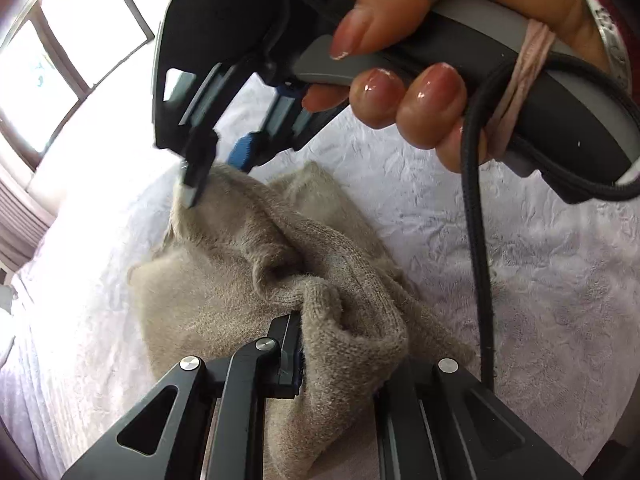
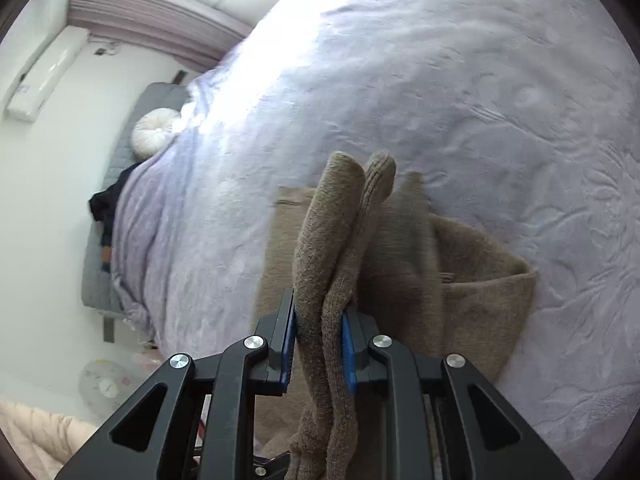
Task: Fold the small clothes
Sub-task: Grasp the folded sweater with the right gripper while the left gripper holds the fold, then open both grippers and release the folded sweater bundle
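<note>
Both grippers pinch one taupe garment, its gathered fold running from 6 toward 12 o'clock.

In the left wrist view, the left black two-finger gripper [image 1: 320,354] at 6 o'clock is clenched on a bunched corner of the taupe fuzzy knitted garment [image 1: 224,280]; the cloth spreads away toward 11 o'clock over the pale lilac embossed bedspread [image 1: 540,280]; farther off, at 11 o'clock, the right black two-finger gripper with blue pads [image 1: 218,178], carried by the person's hand [image 1: 420,92], meets the far corner; in the right wrist view its jaws stand either side of a doubled fold, pads touching it, so I judge it grasping lightly; both hands sit on the garment, the left on the nearer corner; the next fold turns on that line.
</note>
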